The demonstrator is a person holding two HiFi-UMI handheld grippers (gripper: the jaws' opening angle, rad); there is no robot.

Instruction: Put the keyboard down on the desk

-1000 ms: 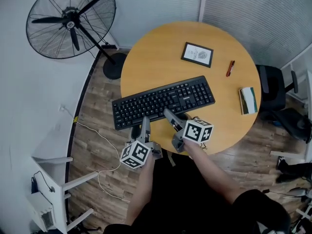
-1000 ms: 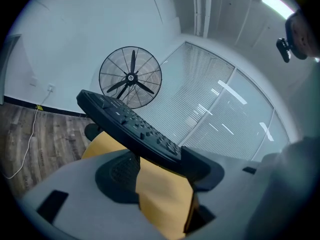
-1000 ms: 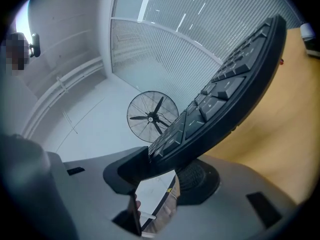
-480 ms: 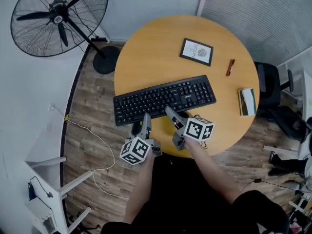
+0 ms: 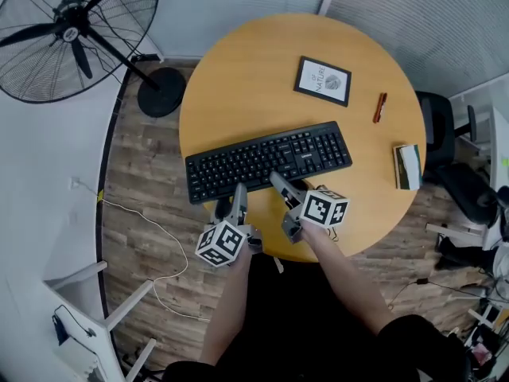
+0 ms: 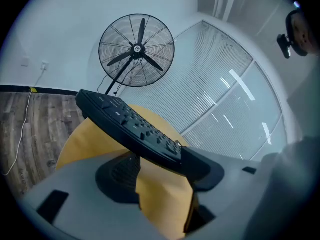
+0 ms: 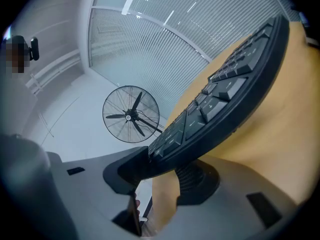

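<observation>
A black keyboard (image 5: 269,161) lies crosswise over the near half of the round orange desk (image 5: 262,70). Both grippers hold its near long edge. My left gripper (image 5: 237,196) is shut on the edge left of the middle. My right gripper (image 5: 280,186) is shut on it right of the middle. In the left gripper view the keyboard (image 6: 130,126) slants up to the left from the left gripper (image 6: 161,165), with desk wood showing below it. In the right gripper view the keyboard (image 7: 225,96) rises to the right out of the right gripper (image 7: 165,170). It appears held slightly above the wood.
A framed card (image 5: 323,80), a red pen (image 5: 379,107) and a small book (image 5: 409,166) lie on the desk's far and right parts. A standing fan (image 5: 67,30) is at the left, a black office chair (image 5: 445,130) at the right. A white cable (image 5: 151,229) crosses the floor.
The keyboard's left end stuck out past the desk's left rim and now sits over the wood. Both grippers kept their hold, and the head view shifted slightly.
</observation>
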